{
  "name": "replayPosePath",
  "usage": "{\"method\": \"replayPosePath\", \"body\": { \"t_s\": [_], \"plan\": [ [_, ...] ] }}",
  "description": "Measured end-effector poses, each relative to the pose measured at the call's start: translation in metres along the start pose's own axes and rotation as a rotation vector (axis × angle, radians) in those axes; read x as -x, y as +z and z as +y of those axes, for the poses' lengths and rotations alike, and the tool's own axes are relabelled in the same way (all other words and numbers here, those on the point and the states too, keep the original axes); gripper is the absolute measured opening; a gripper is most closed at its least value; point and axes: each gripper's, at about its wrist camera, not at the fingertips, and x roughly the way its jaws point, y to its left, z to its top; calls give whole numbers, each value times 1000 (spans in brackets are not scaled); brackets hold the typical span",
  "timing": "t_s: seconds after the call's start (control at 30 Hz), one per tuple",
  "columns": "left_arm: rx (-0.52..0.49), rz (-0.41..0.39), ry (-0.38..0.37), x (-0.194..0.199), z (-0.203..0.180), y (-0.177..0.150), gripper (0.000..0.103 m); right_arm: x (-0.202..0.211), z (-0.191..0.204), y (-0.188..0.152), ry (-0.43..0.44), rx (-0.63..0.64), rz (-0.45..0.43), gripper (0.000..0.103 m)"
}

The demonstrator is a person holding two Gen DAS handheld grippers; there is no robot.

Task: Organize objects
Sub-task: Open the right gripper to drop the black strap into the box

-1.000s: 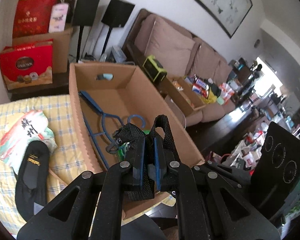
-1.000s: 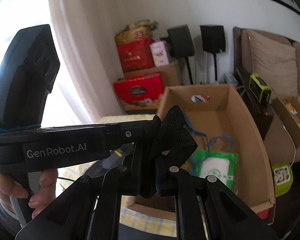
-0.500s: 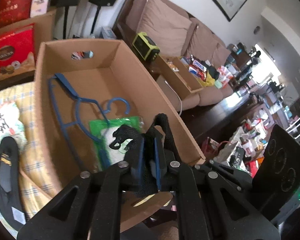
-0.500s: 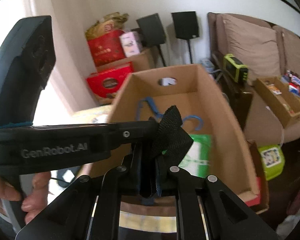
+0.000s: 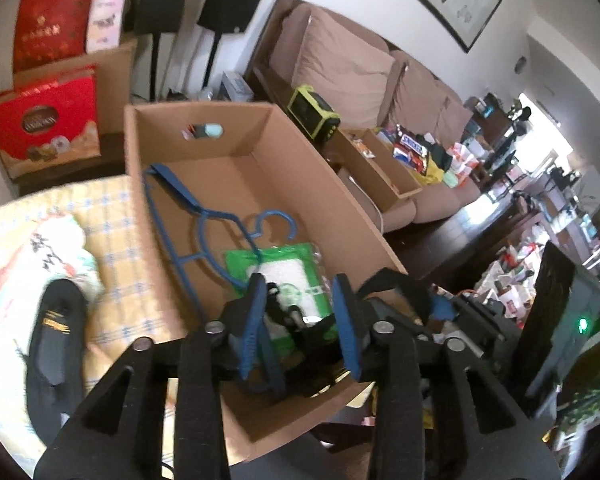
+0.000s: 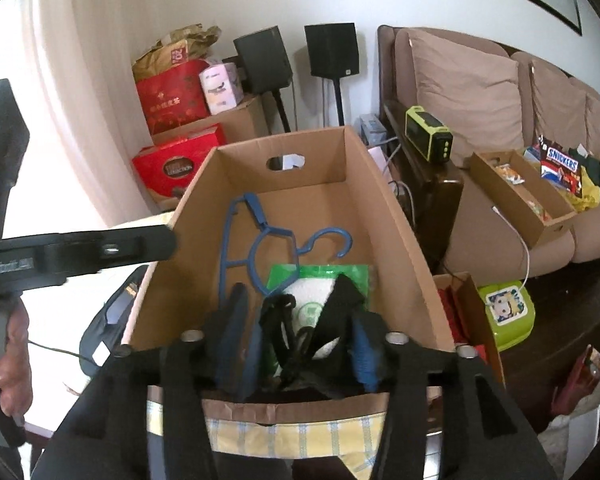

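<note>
An open cardboard box (image 5: 140, 208) (image 6: 396, 216) holds a blue hanger (image 5: 204, 216) (image 6: 260, 240) and a green packet (image 5: 280, 264) (image 6: 320, 276). A black webbing strap (image 5: 296, 320) (image 6: 336, 308) lies loose at the box's near end. My left gripper (image 5: 300, 320) is opening, with the strap between its blue pads and one loop draped over the right finger. My right gripper (image 6: 298, 344) is also opening, astride the same strap, and its pads do not press on it. The left tool's black housing (image 6: 80, 254) crosses the right wrist view, held by a hand (image 6: 16, 360).
A black shoe (image 5: 52, 332) (image 6: 112, 312) and a printed bag (image 5: 40, 248) lie on the yellow checked cloth left of the box. Red gift boxes (image 6: 176, 160) and speakers (image 6: 332, 48) stand behind. A sofa (image 6: 468, 80) with a snack tray (image 6: 520, 200) is to the right.
Both grippers were shut on the black strap; their jaws have now parted and the strap has slumped into the box's near end. Both views now sit closer over the box.
</note>
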Motion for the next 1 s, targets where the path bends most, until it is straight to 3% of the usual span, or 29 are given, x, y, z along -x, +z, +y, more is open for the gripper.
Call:
{"method": "replayPosePath", "body": {
  "t_s": [0.07, 0.1, 0.23, 0.3, 0.37, 0.5, 0.7, 0.83, 1.0],
  "plan": [
    [-10, -18, 17, 14, 6, -2, 37, -9, 3, 6, 11, 24, 84, 70],
    [-11, -22, 20, 18, 8, -2, 37, -19, 6, 9, 38, 45, 176, 71],
    [-2, -37, 38, 38, 21, -6, 38, -30, 1, 15, 97, 4, 265, 69],
    [2, -46, 48, 46, 29, -11, 39, -40, 1, 12, 78, 16, 350, 69],
    [11, -44, 54, 53, 37, -16, 43, -40, -2, 9, 45, 15, 365, 69],
    [32, -54, 71, 65, 55, -28, 49, -27, -8, 5, 18, 14, 364, 69],
    [58, -75, 119, 81, 82, -44, 60, 4, 5, 13, -17, 53, 242, 69],
    [92, -86, 161, 93, 101, -54, 79, 24, 29, 19, 29, 83, 150, 69],
    [100, -84, 204, 111, 116, -65, 91, 32, 65, 20, 94, 123, 107, 69]
  ]
}}
